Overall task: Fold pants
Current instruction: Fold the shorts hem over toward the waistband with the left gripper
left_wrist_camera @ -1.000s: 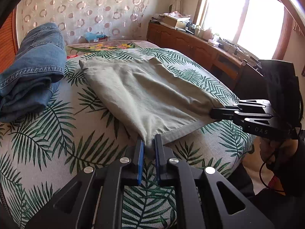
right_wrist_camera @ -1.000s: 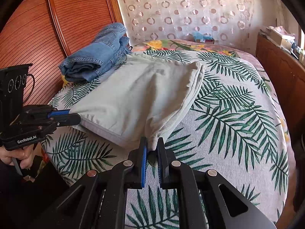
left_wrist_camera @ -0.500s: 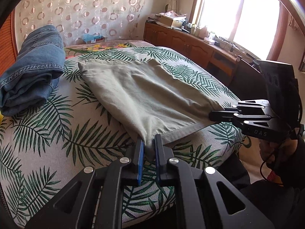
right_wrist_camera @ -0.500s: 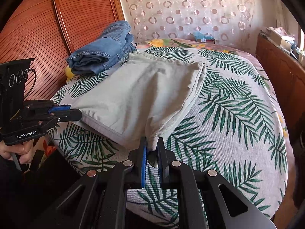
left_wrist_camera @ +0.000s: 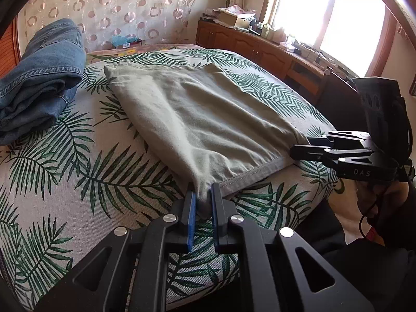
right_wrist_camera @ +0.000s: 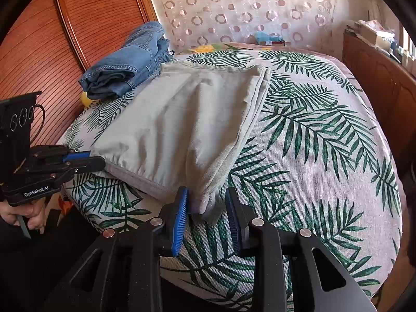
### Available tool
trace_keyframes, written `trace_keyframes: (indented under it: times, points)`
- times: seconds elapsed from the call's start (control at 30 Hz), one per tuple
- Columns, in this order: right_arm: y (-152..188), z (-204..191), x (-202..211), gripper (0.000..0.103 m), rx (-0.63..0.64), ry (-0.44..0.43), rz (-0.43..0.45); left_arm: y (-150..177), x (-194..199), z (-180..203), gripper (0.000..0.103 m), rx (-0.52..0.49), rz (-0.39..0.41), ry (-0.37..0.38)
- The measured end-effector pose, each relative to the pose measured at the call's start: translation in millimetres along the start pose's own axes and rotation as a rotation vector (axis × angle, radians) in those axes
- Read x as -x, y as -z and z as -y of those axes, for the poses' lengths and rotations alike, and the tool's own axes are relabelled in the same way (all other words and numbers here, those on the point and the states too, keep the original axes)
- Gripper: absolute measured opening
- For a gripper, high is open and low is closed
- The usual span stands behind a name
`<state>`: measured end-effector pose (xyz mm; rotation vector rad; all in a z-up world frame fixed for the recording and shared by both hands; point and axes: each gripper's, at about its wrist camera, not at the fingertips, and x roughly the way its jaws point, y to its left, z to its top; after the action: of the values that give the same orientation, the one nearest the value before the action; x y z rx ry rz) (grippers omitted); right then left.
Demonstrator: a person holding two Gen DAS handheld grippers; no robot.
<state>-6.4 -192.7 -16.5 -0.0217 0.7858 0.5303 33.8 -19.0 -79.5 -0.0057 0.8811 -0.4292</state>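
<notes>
The pale grey-green pants (left_wrist_camera: 197, 119), folded into a soft, matte, creased cotton rectangle, lie on the bed (left_wrist_camera: 78, 182), long axis running from the near hemmed edge away toward the far wall. The left gripper (left_wrist_camera: 202, 202) has its jaws clamped on one near corner. The right gripper (right_wrist_camera: 205, 208) has just been opening, jaws apart around the other corner. Folded blue denim jeans (left_wrist_camera: 39, 78) sit beside them on the palm-leaf cover.

Getting cut off at the left edge: folded jeans (left_wrist_camera: 39, 78). Hiding mostly under those jeans: something yellow (right_wrist_camera: 88, 98), impossible to identify. Sitting too small to read: clutter on the sideboard (left_wrist_camera: 260, 41).
</notes>
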Motion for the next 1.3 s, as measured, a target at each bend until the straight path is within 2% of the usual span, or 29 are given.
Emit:
trace_keyframes:
  times: [0.13,0.17,0.3,0.57,0.83,1.03,1.3]
  points:
    - [2,0,2,0.03,-0.005,-0.006,0.005,1,0,0,0.011,0.001,0.002,0.002]
    - [3,0,3,0.016,-0.002,-0.012,0.01,0,1,1,0.011,-0.002,0.011,0.007]
    - [-1,-3,12,0.011,0.016,-0.045,0.043,-8,14,4,0.011,-0.011,0.054,0.017]
    - [-16,1,40,0.011,0.014,-0.078,0.131,-30,45,11,0.011,-0.038,0.145,0.026]
    - [-8,3,60,0.011,0.012,-0.097,0.144,-24,62,21,0.011,-0.049,0.164,0.051]
    - [-8,1,77,0.011,0.029,-0.104,0.166,-26,73,27,0.011,-0.067,0.185,0.042]
    - [-12,-2,86,0.011,0.045,-0.11,0.199,-31,76,19,0.011,-0.054,0.205,0.033]
